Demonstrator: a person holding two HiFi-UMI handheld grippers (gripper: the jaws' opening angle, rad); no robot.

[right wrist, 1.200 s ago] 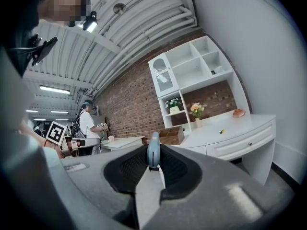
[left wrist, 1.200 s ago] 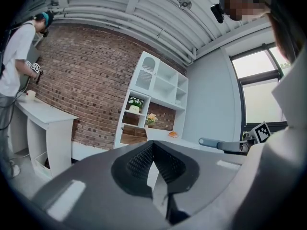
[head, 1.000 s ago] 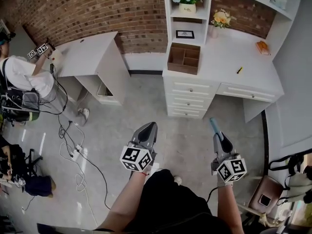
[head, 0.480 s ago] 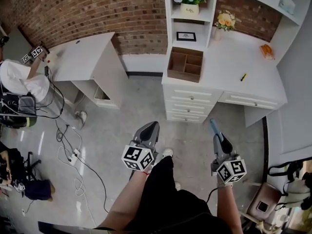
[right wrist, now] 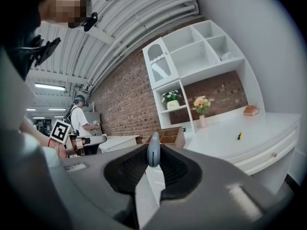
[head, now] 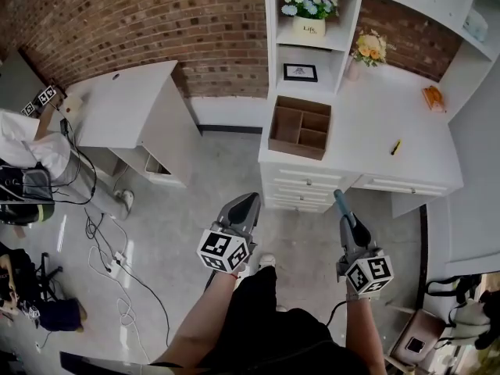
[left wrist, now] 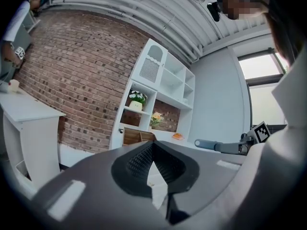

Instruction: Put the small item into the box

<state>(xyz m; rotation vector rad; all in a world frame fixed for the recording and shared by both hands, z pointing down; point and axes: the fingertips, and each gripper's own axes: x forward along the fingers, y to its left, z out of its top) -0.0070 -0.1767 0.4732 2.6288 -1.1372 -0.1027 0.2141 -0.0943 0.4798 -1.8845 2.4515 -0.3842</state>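
A wooden box (head: 301, 127) with several compartments stands on the white desk (head: 367, 127), also seen in the left gripper view (left wrist: 138, 136) and the right gripper view (right wrist: 169, 136). My right gripper (head: 341, 203) is shut on a small blue-grey rod (right wrist: 153, 150) whose end pokes out past the jaws (head: 339, 197). My left gripper (head: 248, 201) is shut with nothing in it. Both are held over the floor, short of the desk's drawers. A small yellow item (head: 396, 147) lies on the desk right of the box.
A shelf unit (head: 312, 22) with flowers and a framed card rises behind the box. An orange object (head: 434, 98) sits at the desk's far right. A second white table (head: 117, 104) and a person (head: 23, 143) are at the left, with cables (head: 109, 241) on the floor.
The desk and box have come nearer and lower in the head view as I step forward. Both grippers keep their pose, and the right one still holds the rod.
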